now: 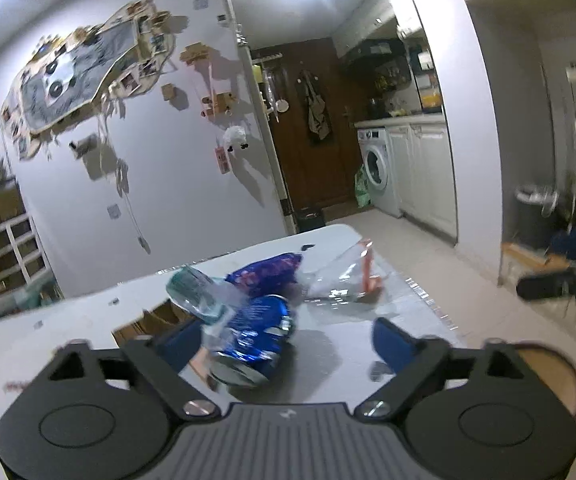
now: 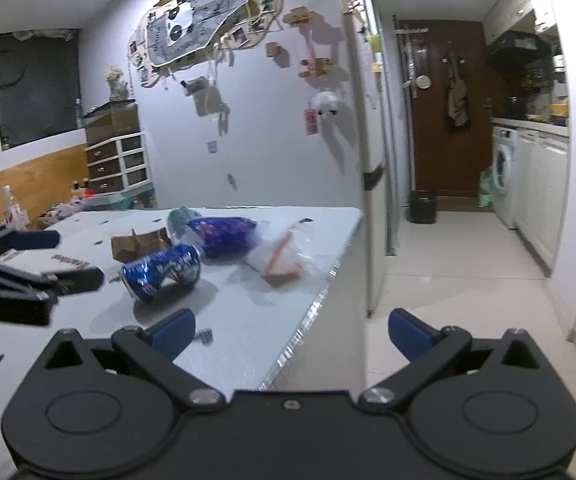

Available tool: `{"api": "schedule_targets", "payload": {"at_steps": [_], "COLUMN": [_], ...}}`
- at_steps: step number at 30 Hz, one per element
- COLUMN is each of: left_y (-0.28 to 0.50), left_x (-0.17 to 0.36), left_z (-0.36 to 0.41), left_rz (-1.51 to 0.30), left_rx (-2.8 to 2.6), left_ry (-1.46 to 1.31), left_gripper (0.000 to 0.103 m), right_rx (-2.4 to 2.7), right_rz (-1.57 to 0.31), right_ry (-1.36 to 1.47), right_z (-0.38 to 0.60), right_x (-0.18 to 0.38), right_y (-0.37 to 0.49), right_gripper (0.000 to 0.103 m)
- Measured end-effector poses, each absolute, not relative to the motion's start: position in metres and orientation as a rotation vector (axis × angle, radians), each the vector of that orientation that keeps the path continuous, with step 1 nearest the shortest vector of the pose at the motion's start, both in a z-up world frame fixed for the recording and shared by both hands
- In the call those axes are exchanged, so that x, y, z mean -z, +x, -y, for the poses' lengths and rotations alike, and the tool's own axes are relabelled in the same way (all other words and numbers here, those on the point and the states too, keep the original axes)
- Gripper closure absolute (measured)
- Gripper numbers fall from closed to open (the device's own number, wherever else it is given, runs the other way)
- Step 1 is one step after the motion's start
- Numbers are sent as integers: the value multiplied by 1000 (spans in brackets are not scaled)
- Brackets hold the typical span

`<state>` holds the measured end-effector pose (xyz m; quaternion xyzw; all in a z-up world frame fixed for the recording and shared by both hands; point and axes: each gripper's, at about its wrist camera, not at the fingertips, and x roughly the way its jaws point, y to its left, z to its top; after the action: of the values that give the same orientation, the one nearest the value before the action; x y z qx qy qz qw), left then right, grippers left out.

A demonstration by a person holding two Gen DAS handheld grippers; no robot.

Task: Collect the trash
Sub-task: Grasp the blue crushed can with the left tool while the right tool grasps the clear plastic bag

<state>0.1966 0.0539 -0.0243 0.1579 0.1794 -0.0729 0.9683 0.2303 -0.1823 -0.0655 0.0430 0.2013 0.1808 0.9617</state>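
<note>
Blue crushed can [image 1: 255, 340] lies btwn open left gripper [image 1: 288, 344] fingers — untouched.

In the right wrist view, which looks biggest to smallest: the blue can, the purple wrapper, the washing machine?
1. Washing machine, though it is far off.
2. and 3. Can and wrapper: too alike to rank.

A washing machine [image 2: 504, 170] is set beside white cabinets [image 2: 540, 192], a brown door [image 2: 444, 112] is seen behind, and a collage [image 2: 203, 28] is hung on the wall.
</note>
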Motion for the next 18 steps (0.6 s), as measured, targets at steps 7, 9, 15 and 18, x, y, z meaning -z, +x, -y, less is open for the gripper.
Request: {"api": "schedule_targets", "payload": {"at_steps": [7, 9, 15, 18], "left_y": [244, 255, 276, 285], "left_x": [47, 56, 80, 89], "left_z": [-46, -39, -21, -15], "left_rz": [-405, -425, -470, -485], "left_rx": [116, 106, 83, 72], "left_ry": [543, 612, 770, 804], "left_gripper": [49, 53, 60, 60], "right_rx": [-436, -427, -446, -473], "right_rz": [-465, -487, -522, -542], "right_ry": [136, 156, 230, 264], "right_z": [175, 176, 178, 176], "right_x": [64, 66, 72, 79], "right_y": [293, 311, 359, 381], "right_gripper": [0, 0, 12, 24]}}
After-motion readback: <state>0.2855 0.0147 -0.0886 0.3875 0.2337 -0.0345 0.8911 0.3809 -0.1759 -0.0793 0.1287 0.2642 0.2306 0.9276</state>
